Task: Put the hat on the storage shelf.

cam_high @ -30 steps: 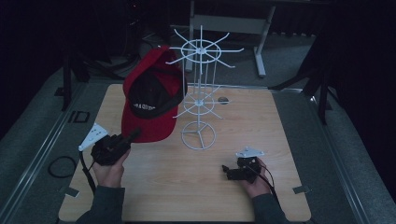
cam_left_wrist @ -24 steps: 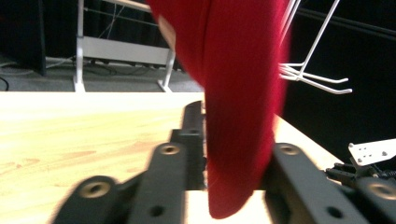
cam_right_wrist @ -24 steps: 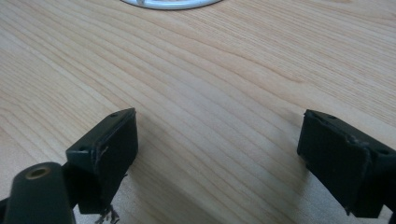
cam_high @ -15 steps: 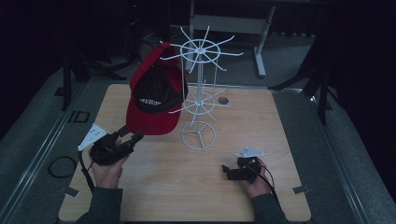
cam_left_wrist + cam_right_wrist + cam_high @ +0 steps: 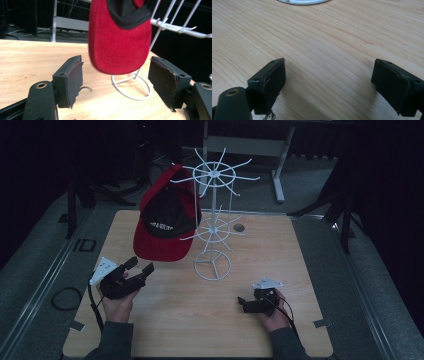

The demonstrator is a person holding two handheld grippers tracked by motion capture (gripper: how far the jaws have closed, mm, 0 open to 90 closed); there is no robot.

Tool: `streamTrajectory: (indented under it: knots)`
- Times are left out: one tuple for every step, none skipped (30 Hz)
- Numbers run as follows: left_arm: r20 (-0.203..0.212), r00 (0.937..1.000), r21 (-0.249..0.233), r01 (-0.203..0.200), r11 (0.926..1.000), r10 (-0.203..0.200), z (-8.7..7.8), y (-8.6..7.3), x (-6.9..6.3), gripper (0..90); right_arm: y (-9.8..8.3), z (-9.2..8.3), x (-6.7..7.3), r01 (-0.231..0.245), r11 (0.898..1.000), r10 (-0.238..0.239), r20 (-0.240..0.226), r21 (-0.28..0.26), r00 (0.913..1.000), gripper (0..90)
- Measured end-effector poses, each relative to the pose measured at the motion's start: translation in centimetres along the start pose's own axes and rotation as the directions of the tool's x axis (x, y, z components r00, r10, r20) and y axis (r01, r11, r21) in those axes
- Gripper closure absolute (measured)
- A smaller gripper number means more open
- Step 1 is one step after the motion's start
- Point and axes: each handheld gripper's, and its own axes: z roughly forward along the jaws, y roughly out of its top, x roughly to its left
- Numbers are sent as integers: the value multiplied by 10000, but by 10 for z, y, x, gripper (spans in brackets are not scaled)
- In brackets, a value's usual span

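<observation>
Red cap [image 5: 167, 220] hangs on the left arms of the white wire rack [image 5: 214, 217], crown up near the top ring, brim down and toward me, black lining showing. Brim edge clear of the wooden table [image 5: 165, 320], not touching it. In my left gripper view the brim [image 5: 120, 45] hangs in front of my jaws and beyond them, not between the pads; the rack's ring base [image 5: 131, 86] sits behind it on the wood.

My left gripper [image 5: 136, 271], near left of the table, just below the brim. Jaws have just been opening and now stand wide apart, nothing between them, pads off the cap. Grey plate on its near-left side, cable trailing back along my sleeve.

My right gripper [image 5: 241, 302], near right of the table, well apart from cap and rack, low over the wood. Jaws spread wide here too, bare wood grain [image 5: 324, 50] between them. Edge of the rack's base ring [image 5: 302, 2] shows at the far end of that view.

Rack stands mid-table, upright, two tiers of spokes. Small dark round fitting [image 5: 239, 227] in the tabletop just right of the rack, far side
</observation>
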Motion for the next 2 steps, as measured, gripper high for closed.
streamTrajectory:
  knots:
    - [0,10000,0,0,10000,0,0,0,0,285,0,0,0,0,10000,0,0,0,10000,121]
    - [0,10000,0,0,10000,0,0,0,0,285,0,0,0,0,10000,0,-1,-2,10000,121]
